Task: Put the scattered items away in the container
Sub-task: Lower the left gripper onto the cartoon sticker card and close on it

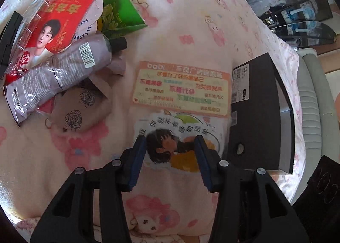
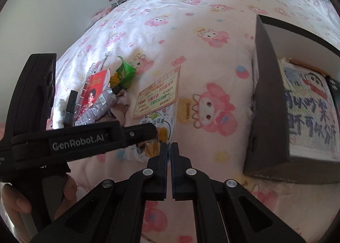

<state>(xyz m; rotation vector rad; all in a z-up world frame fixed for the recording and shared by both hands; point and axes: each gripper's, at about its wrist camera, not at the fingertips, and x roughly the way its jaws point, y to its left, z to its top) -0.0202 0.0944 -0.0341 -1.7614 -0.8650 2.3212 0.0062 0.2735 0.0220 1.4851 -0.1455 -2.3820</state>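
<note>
My left gripper [image 1: 171, 143] is open, its fingers either side of a white printed packet with a dark-haired figure [image 1: 180, 136], just above the pink bedspread. Beyond it lies an orange-edged sticker card [image 1: 182, 87]. A pile at the upper left holds a grey tube [image 1: 59, 75], a red packet with a portrait [image 1: 48, 32], a green packet [image 1: 119, 13] and a beige pouch [image 1: 82, 106]. The dark box [image 1: 261, 113] stands to the right. My right gripper [image 2: 169, 147] is shut and empty over the bedspread, left of the box [image 2: 269, 104], which holds a cartoon-print item [image 2: 310, 111].
The left gripper's body [image 2: 63, 140] and the hand holding it fill the lower left of the right wrist view. A black device [image 1: 8, 38] lies at the pile's left edge. A grey rail [image 1: 314, 104] and shelves [image 1: 297, 15] lie beyond the bed.
</note>
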